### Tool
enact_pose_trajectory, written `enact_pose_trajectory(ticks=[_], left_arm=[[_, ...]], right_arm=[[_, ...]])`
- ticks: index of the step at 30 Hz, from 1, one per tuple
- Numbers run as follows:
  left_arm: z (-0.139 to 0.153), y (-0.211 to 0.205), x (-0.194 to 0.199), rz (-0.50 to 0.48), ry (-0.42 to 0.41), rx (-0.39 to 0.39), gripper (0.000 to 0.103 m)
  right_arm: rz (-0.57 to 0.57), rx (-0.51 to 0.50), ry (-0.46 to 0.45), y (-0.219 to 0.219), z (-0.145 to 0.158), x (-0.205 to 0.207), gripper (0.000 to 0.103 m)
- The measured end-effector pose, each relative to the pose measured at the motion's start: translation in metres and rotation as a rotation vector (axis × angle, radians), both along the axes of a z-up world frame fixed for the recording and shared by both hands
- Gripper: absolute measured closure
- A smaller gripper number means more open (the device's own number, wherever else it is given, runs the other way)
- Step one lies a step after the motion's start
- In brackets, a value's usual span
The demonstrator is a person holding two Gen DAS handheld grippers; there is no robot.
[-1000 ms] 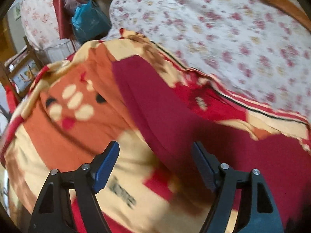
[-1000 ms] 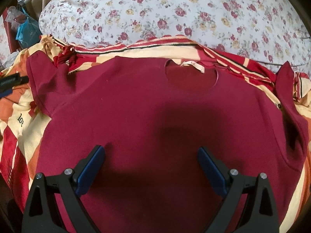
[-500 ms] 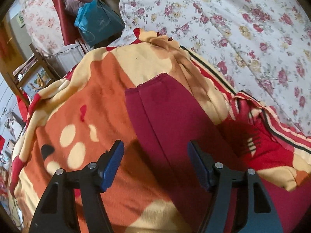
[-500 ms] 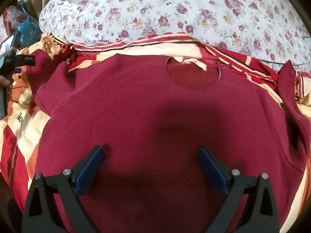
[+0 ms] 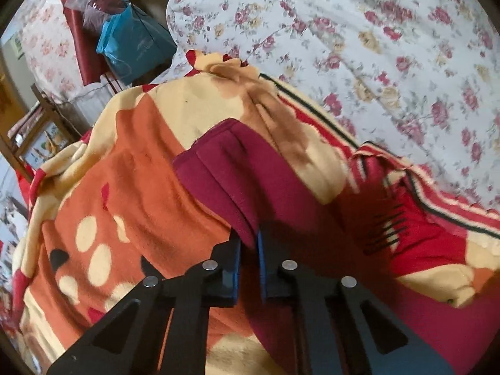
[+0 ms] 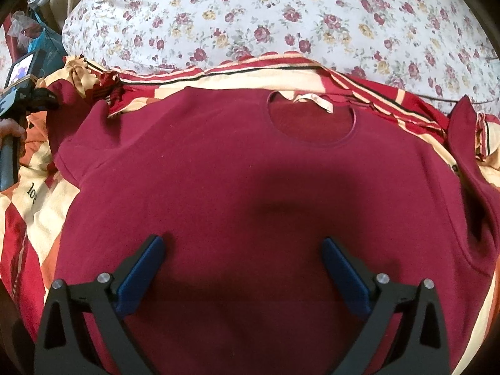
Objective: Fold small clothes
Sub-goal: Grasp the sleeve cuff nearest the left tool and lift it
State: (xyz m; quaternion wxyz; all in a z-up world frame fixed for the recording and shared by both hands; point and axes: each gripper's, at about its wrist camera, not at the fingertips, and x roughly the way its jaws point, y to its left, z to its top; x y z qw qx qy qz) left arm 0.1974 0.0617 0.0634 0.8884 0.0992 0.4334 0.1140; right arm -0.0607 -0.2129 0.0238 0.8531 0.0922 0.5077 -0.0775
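A: Starting at the left edge of the bed, what do you see?

B: The left gripper has its jaws pressed together on the sleeve of the maroon sweatshirt. They have just been closing, and a pinched ridge of the sleeve fabric now stands between the blue pads. The cuff end lies beyond the fingertips on the orange and cream blanket.

A: And from the other camera?

B: The same gripper shows at the far left, held in a hand, right at that sleeve, over the bed's left edge.

A: Where does the sweatshirt itself sit?

B: Spread flat, front up, across the middle of the blanket. Its round neckline with a pale label points toward the floral quilt at the far side of the bed.

A: The right gripper?

B: The right gripper hangs over the lower body of the sweatshirt with its jaws spread wide, nothing between them. Whether the tips touch the cloth I cannot tell.

A: Further right?

B: The other sleeve lies folded in along the sweatshirt's right side, near the bed's right edge.
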Motion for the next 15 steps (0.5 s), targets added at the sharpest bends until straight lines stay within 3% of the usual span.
enact_pose_trajectory(ticks=[5,15], left_arm=[[0.024,-0.011,-0.033,-0.073,-0.057,-0.099,0.103],[0.058,-0.05,-0.107,-0.215,-0.12,-0.149,0.103]], right_arm=[[0.0,-0.003,-0.003,0.001,0.0,0.0,0.0],[0.013,-0.026,0.008,0.003,0.003,0.002,0.0]])
